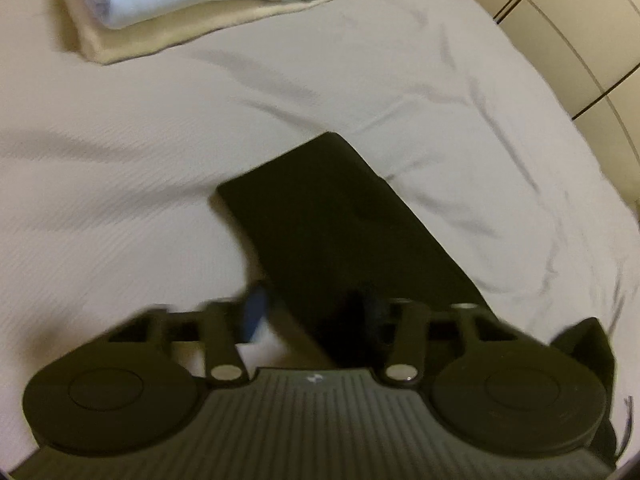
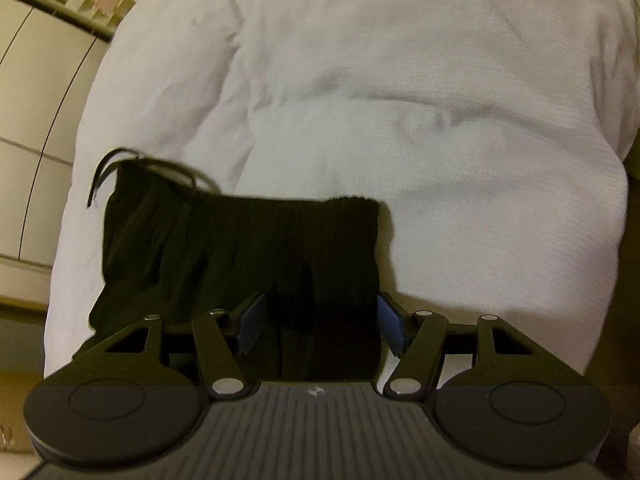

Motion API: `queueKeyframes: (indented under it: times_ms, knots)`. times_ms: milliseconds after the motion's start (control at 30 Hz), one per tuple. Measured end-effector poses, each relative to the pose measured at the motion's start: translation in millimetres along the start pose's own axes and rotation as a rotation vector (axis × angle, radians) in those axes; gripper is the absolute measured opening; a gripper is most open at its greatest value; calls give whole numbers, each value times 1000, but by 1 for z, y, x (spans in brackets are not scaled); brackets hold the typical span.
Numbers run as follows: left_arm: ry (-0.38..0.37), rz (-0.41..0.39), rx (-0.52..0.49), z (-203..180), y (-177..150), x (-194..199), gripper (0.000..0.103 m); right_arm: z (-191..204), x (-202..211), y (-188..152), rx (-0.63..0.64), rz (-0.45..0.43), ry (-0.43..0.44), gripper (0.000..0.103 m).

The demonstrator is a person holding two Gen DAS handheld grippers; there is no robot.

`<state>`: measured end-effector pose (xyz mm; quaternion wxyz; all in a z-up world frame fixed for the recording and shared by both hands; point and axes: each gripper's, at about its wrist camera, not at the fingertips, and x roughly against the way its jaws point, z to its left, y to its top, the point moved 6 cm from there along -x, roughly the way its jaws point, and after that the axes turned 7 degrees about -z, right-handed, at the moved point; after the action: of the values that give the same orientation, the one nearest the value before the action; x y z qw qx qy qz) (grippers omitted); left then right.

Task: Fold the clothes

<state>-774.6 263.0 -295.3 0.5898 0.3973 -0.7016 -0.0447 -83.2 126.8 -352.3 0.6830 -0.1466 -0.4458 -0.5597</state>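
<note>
A black garment [image 1: 340,220] lies as a long folded strip on the white bed sheet [image 1: 140,160] in the left wrist view. My left gripper [image 1: 312,312] stands open over the strip's near end, one blue pad [image 1: 256,314] to the left of the cloth. In the right wrist view the same black garment [image 2: 240,248] shows its gathered waistband with a loose drawstring [image 2: 120,168] at the left. My right gripper [image 2: 320,328] is open, its blue pads [image 2: 252,326] either side of the near edge of the cloth, which lies between them unpinched.
A stack of folded clothes [image 1: 200,4], green on top, pale blue and cream below, sits at the far left of the bed. Tiled floor [image 1: 580,40] runs past the bed's right edge. The tiled floor [image 2: 36,120] also shows left of the bed in the right wrist view.
</note>
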Motion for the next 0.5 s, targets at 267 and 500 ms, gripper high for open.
queueKeyframes:
  times_ms: [267,500]
  knots:
    - [-13,-138,-179,-7,29,78,1,23,21,18,153,-25,-7,3]
    - [100,-221,-211,70,3,193,0,32,76,26,211,-4,62,2]
